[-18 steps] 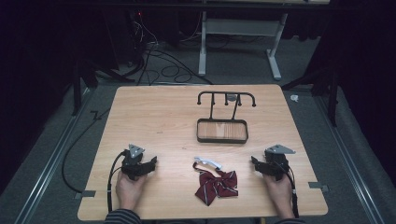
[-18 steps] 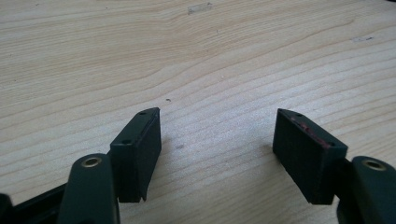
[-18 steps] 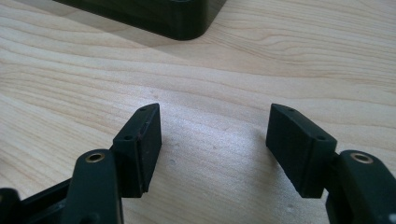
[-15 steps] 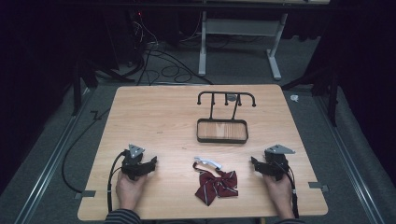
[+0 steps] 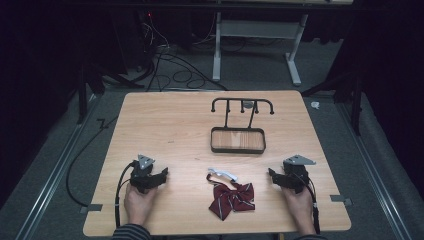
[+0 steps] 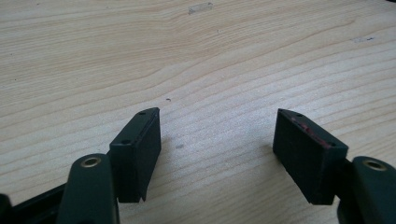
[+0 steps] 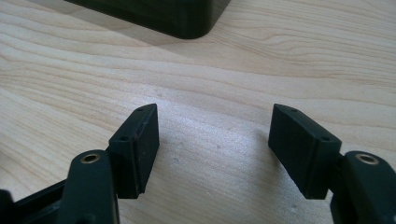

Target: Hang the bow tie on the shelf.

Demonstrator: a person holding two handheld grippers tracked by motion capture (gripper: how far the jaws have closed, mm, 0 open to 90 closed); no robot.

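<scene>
A dark red striped bow tie (image 5: 232, 198) with a white strap (image 5: 222, 174) lies on the wooden table (image 5: 170, 125) near its front edge. To its left my left gripper (image 5: 163, 175) rests on the table, held by a hand, jaws apart and empty (image 6: 217, 140). On the other side my right gripper (image 5: 271, 174) rests the same way, open with bare wood between its fingers (image 7: 212, 135). Behind the bow tie stands a black rack (image 5: 238, 140) with a wooden base and a row of hooks (image 5: 242, 103).
The corner of the black rack base (image 7: 163, 16) lies just ahead of my right gripper. Cables trail from both grippers to the front edge. Beyond the table are floor cables (image 5: 170, 65) and a white desk frame (image 5: 257, 35).
</scene>
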